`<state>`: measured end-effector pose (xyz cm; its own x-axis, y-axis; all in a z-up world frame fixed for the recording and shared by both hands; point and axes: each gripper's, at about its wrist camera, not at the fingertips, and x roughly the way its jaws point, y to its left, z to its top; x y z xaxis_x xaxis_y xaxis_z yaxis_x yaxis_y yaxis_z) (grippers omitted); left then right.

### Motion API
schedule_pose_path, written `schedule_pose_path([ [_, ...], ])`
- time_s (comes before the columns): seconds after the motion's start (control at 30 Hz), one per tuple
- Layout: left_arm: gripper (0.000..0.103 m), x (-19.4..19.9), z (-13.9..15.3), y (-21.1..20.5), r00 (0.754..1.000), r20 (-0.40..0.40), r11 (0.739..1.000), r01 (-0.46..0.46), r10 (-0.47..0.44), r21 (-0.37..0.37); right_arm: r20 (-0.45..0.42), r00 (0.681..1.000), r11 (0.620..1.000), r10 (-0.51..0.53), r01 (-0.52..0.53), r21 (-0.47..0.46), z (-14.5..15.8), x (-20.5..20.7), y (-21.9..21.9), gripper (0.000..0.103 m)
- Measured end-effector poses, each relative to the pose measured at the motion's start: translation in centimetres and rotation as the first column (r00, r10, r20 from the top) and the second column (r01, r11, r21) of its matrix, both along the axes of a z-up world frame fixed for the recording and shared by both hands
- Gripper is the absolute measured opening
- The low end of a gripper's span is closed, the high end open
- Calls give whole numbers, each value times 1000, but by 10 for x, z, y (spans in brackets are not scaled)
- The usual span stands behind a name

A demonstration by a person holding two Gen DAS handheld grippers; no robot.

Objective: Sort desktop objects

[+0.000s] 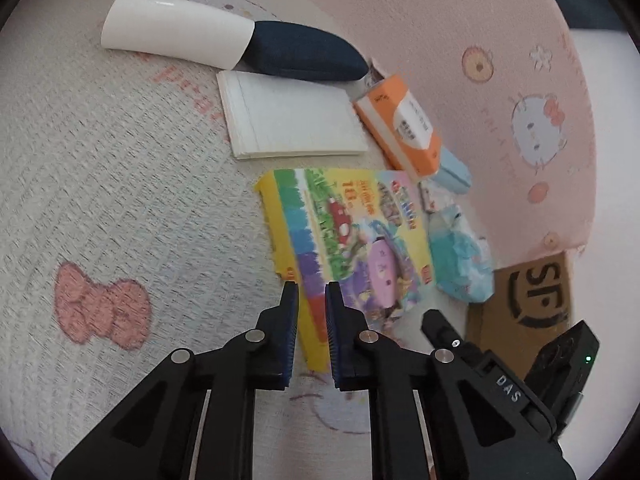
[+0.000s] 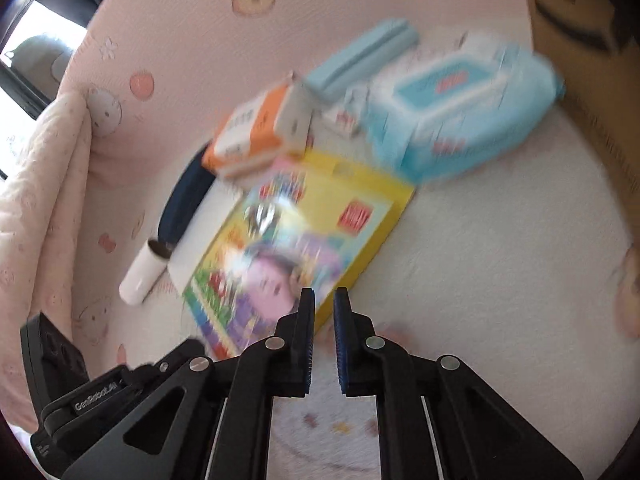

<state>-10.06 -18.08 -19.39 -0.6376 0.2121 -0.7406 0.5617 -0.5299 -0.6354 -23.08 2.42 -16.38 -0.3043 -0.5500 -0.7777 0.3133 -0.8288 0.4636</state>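
A yellow crayon box (image 1: pixel 352 232) with a colourful picture lies on the cream Hello Kitty blanket (image 1: pixel 120 200). My left gripper (image 1: pixel 312 286) is shut on its yellow near edge, which runs down between the pads. In the blurred right wrist view the same crayon box (image 2: pixel 304 220) lies ahead of my right gripper (image 2: pixel 323 292), whose jaws stand nearly together at the box's right edge. I cannot see the box pinched there. From the left wrist view the right gripper (image 1: pixel 432 318) sits just off the box's near right corner.
Behind the crayon box lie a white notepad (image 1: pixel 292 116), a white and navy case (image 1: pixel 224 36), an orange carton (image 1: pixel 404 128), a light blue case (image 2: pixel 360 60) and a blue wet-wipes pack (image 2: pixel 460 108). A cardboard box (image 1: pixel 532 300) stands at the right. A pink quilt (image 2: pixel 44 184) rises behind.
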Motion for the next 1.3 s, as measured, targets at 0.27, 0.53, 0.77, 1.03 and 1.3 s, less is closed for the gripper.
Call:
schedule_pose_path([
  [0.27,70,6,-10,-3,987,20,977,-160,159,138,-82,986,983,146,-135,123,6,-28,14,33],
  [0.53,70,-17,0,7,996,24,996,-85,84,11,-71,982,984,177,-175,35,-13,-56,14,52],
  [0.77,69,-30,-5,17,996,56,996,-70,72,-49,-43,987,985,155,-158,-63,-25,-58,17,55],
  [1.03,68,-33,-4,21,997,72,995,7,0,-96,-138,971,979,197,-188,74,-20,-45,5,30],
  [1.3,42,-13,-1,17,986,124,973,130,-108,-193,-93,953,948,290,-272,165,-10,4,12,27],
])
